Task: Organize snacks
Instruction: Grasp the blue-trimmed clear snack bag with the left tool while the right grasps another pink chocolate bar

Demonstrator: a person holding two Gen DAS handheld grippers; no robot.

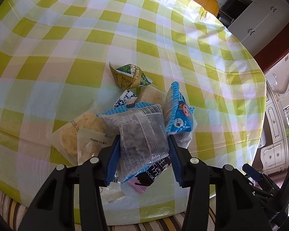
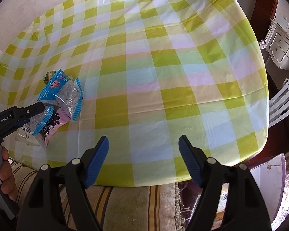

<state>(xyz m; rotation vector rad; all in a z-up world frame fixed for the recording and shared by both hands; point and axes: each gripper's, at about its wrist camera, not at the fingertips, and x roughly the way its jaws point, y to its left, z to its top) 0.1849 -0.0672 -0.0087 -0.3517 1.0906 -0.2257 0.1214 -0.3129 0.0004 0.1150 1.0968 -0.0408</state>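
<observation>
Left gripper (image 1: 143,154): its two blue pads press on the sides of a clear snack packet with blue edges (image 1: 142,132), which stands between them above the pile.
Right gripper (image 2: 143,159): the jaws stand wide apart, with nothing between them, over the near edge of the table.
Hand (image 2: 6,177): it holds the handle of the left gripper, at the left edge of the right wrist view.
Snack pile: a pink packet (image 1: 142,181) lies under the held one; a clear packet with pale round biscuits (image 1: 81,132) lies to the left; a blue packet with a cartoon face (image 1: 181,115) leans at the right.
Further back: a green pea packet (image 1: 129,75) lies just behind the pile.
Table: a yellow-green checked cloth (image 2: 163,67) covers it.
</observation>
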